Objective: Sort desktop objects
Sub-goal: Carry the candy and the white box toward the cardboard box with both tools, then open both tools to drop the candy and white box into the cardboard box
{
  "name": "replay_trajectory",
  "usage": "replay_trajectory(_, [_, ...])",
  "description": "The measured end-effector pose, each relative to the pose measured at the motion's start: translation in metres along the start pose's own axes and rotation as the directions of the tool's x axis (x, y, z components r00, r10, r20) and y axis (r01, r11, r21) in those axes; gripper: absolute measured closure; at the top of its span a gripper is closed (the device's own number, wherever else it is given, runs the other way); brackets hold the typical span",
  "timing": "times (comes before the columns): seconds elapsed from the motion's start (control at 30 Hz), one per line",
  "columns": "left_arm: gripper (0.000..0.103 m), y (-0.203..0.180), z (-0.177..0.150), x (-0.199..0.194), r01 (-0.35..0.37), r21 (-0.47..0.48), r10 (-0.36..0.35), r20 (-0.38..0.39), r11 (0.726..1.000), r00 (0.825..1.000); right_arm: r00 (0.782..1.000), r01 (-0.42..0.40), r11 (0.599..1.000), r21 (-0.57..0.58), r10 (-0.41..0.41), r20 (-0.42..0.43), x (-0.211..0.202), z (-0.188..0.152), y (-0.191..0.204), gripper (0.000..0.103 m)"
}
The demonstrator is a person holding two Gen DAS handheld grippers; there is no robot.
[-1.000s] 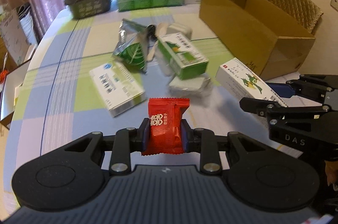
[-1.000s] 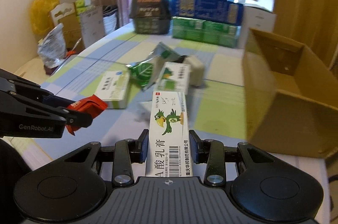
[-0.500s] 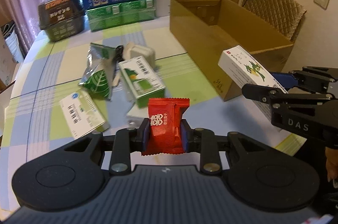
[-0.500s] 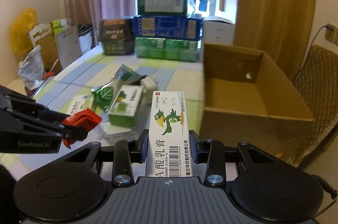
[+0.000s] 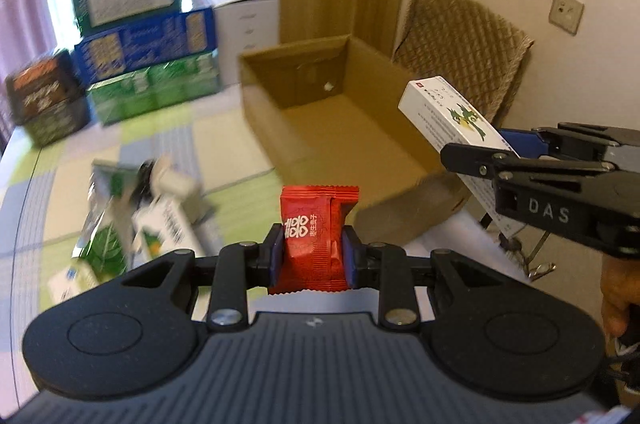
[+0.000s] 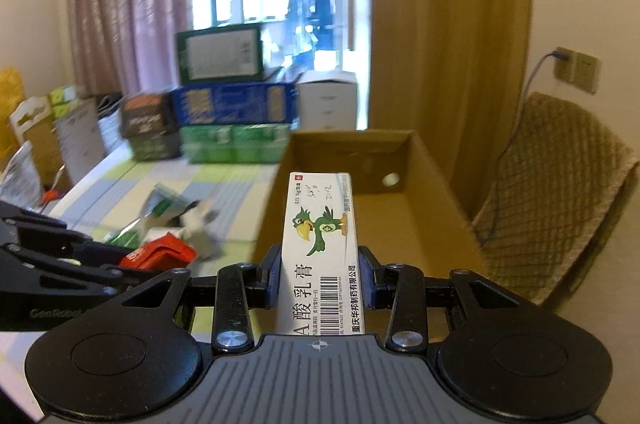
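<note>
two grippers, one item each: the left gripper (image 5: 312, 258) clamps one red foil sachet (image 5: 314, 238), the right gripper (image 6: 320, 278) clamps one long white carton with a green bird (image 6: 322, 244), both raised near one open brown cardboard box (image 5: 340, 128), whose visible floor is bare. several packets (image 5: 152, 224) lie blurred on the checked tablecloth (image 5: 168, 140).

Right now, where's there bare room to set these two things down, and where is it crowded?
The cardboard box has a bare floor inside its walls. On the table, an open patch lies between the stacked cartons and the loose pile. That pile, left of the red packet, is crowded. The white carton already points at the box.
</note>
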State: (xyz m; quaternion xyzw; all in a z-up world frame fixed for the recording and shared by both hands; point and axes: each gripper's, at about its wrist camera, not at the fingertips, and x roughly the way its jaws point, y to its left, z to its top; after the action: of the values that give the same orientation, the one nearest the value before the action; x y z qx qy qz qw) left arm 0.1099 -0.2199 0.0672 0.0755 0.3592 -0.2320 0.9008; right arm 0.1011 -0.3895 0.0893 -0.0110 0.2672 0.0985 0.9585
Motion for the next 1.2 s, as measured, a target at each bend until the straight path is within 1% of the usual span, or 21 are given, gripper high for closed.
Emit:
replay_trajectory(0.1, [0.078, -0.010, 0.020, 0.013, 0.015, 0.009, -0.015, 0.013, 1.000, 1.000, 1.000, 0.020, 1.000, 0.024, -0.020, 0.006, 0.012, 0.016, -0.023, 0.067])
replay_trajectory(0.23, [0.078, -0.020, 0.044, 0.036, 0.029, 0.013, -0.029, 0.022, 1.000, 0.999, 1.000, 0.025, 0.998, 0.050, -0.025, 0.006, 0.030, 0.032, -0.047, 0.067])
replay_trajectory(0.43, [0.078, -0.029, 0.070, 0.073, 0.036, 0.001, -0.036, 0.022, 0.999, 0.999, 0.999, 0.024, 0.998, 0.059, -0.022, -0.039, 0.067, 0.039, -0.069, 0.067])
replay_trajectory(0.73, [0.078, -0.030, 0.078, 0.117, 0.034, -0.002, -0.034, -0.016, 0.999, 0.999, 0.997, 0.021, 0.994, 0.105, -0.013, -0.073, 0.101, 0.030, -0.091, 0.067])
replay_trajectory(1.0, [0.078, -0.032, 0.074, 0.135, 0.032, 0.007, -0.031, -0.030, 0.999, 0.999, 0.996, 0.019, 0.992, 0.122, -0.008, -0.091, 0.116, 0.025, -0.097, 0.067])
replay_trajectory(1.1, [0.060, -0.031, 0.074, 0.139, 0.023, 0.010, -0.022, -0.021, 1.000, 1.000, 0.995, 0.017, 0.992, 0.123, -0.005, -0.095, 0.118, 0.025, -0.096, 0.067])
replay_trajectory(1.2, [0.060, -0.028, 0.074, 0.133, 0.023, 0.011, -0.023, -0.003, 1.000, 1.000, 0.995, 0.013, 0.993, 0.119, -0.001, -0.101, 0.120, 0.025, -0.094, 0.067])
